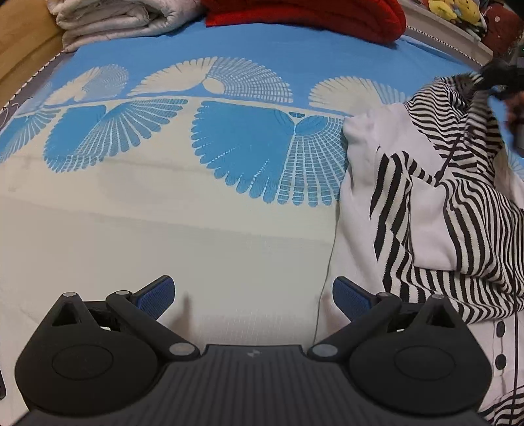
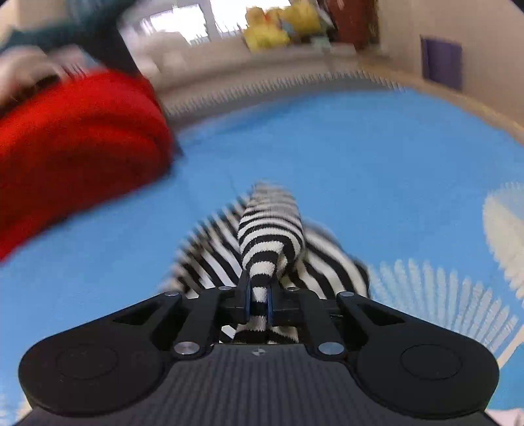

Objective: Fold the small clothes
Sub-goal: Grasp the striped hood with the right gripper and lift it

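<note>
Early in the fold, by the look of it: one part of the black-and-white striped knit garment with white panels (image 1: pixel 435 209) lifted, nothing yet laid flat or squared.

Right gripper (image 2: pixel 258 303) clamped shut on a rolled end of striped fabric, likely a sleeve or cuff, standing up between the blue pads (image 2: pixel 270 304) and trailing down to the sheet. Heavy motion blur in the right wrist view. In the left wrist view, seen as a dark shape (image 1: pixel 497 78) at the garment's raised top, near the far right edge of the bed.

Left gripper (image 1: pixel 253 300) spread wide, blue-padded fingers (image 1: pixel 157 296) holding nothing, hovering low over the cream part of the blue-and-cream fan-patterned bed sheet (image 1: pixel 163 229), just beside the garment's near left edge.

Garment heaped toward the right side of the bed, partly draped from the right grip, a row of dark round buttons (image 1: pixel 500 344) showing at its near end.

Next move, as a judgement: take hold of the opposite sleeve or hem with the free left fingers, then pull both ends apart to spread the piece flat before any fold.

At the far edge of the bed: folded white quilted blanket (image 1: pixel 114 19) toward the far left corner, folded red knit cloth (image 1: pixel 311 16) beside it, yellow plush toys (image 1: pixel 455 9) beyond.

No legible brand, label or writing; only a small unreadable mark on each gripper body.
</note>
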Demonstrator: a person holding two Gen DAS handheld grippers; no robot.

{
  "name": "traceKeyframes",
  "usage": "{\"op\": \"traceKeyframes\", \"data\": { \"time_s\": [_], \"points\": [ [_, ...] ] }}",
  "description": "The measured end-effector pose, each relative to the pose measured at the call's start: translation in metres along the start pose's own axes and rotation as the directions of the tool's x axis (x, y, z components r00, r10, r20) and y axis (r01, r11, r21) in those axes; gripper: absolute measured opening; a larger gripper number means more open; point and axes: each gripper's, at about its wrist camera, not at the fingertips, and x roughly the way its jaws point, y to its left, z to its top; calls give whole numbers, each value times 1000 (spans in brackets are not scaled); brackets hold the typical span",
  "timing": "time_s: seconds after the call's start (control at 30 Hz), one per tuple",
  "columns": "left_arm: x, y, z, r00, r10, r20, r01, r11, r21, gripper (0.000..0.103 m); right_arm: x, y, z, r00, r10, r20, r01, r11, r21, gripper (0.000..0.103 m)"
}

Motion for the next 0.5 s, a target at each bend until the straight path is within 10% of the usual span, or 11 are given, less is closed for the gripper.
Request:
{"op": "traceKeyframes", "data": {
  "time_s": [0.23,0.3,0.37,0.5],
  "points": [
    [-13,10,0,997,-78,-3,77,995,-68,103,-205,-48,-29,919,389,-63,-391,877,-281,10],
    [-15,12,0,995,-102,-10,101,991,-92,103,-245,-79,-55,934,338,-119,-358,884,-300,24],
    [-15,14,-1,993,-114,-17,112,988,-110,103,-256,-109,-86,958,184,-220,-249,916,-314,72],
    [-14,16,-4,995,-96,-19,93,988,-127,103,-261,-128,-115,977,-31,-210,-48,932,-359,78]
  ]
}}
